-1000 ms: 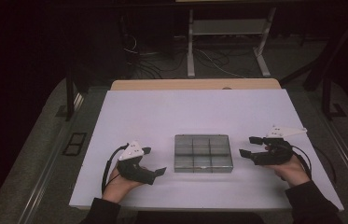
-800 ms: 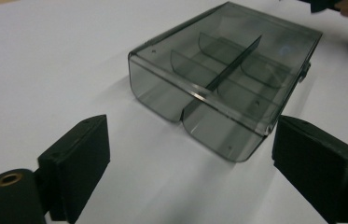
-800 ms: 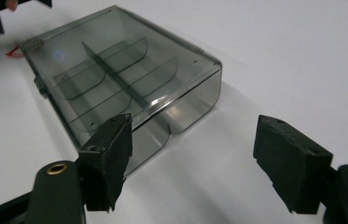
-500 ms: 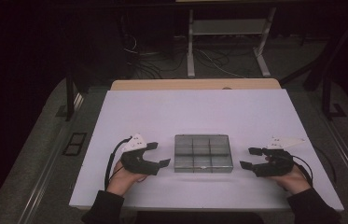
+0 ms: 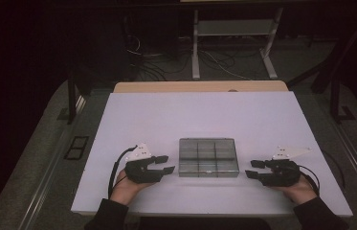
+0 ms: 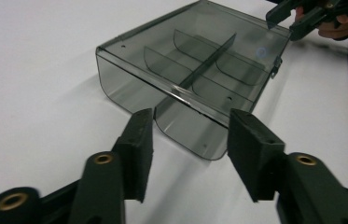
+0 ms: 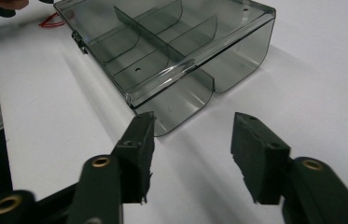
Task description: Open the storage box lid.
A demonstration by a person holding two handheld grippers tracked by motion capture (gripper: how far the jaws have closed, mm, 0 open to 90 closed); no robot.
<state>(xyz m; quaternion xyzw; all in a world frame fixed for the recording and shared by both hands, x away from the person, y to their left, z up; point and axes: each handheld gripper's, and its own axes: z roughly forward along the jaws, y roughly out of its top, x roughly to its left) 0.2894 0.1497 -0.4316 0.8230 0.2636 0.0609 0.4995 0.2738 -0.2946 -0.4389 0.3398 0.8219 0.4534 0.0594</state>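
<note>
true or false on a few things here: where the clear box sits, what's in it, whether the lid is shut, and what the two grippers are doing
1. The clear compartment box sits on the white table between the two grippers. True.
2. The box compartments hold small parts. False: the compartments look empty in both gripper views.
3. The left gripper is clamped on the box's wall. False: its jaws stand apart just short of the box, with nothing between them, and they have just been closing.
4. The right gripper holds nothing; a gap of bare table lies between it and the box. True; its jaws have also just been closing.
5. The box's lid stands wide open. False: the lid lies shut, flat over the dividers.
</note>
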